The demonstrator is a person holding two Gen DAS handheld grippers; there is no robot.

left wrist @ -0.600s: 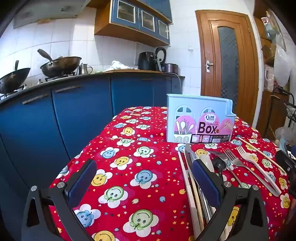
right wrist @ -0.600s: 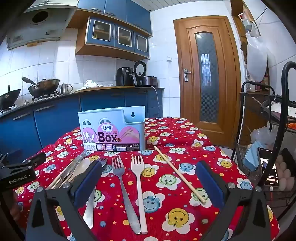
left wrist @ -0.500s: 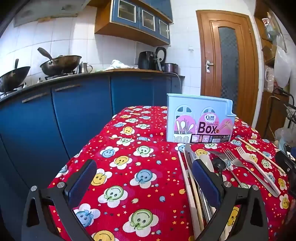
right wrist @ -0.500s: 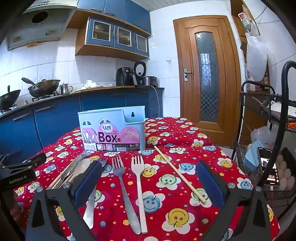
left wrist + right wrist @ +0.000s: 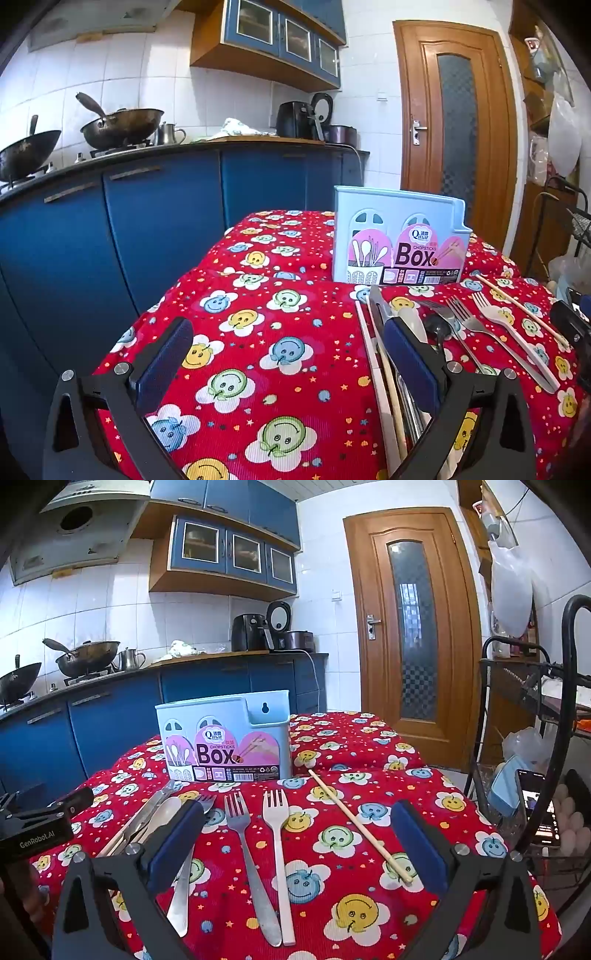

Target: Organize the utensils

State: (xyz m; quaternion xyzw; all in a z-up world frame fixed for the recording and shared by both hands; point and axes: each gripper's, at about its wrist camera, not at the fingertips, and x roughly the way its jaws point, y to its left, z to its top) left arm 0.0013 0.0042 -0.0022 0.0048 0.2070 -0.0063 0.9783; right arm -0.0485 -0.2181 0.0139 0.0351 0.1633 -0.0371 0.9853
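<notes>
Both your left gripper [image 5: 284,354] and right gripper [image 5: 295,834] hover with fingers wide apart, holding nothing. The forks [image 5: 275,853], spoons [image 5: 162,814] and chopstick [image 5: 356,825] lie loose on the red-clothed surface [image 5: 369,904]. The blue chopsticks box [image 5: 225,738] stands upright just behind them.

Pale-blue chopstick box [image 5: 225,738] upright; forks [image 5: 255,864], spoons [image 5: 159,819], lone chopstick [image 5: 360,827] flat on cloth before it.

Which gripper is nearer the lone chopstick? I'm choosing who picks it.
Right. The lone chopstick lies between the open right gripper fingers; the left gripper sits far across the cutlery.
</notes>
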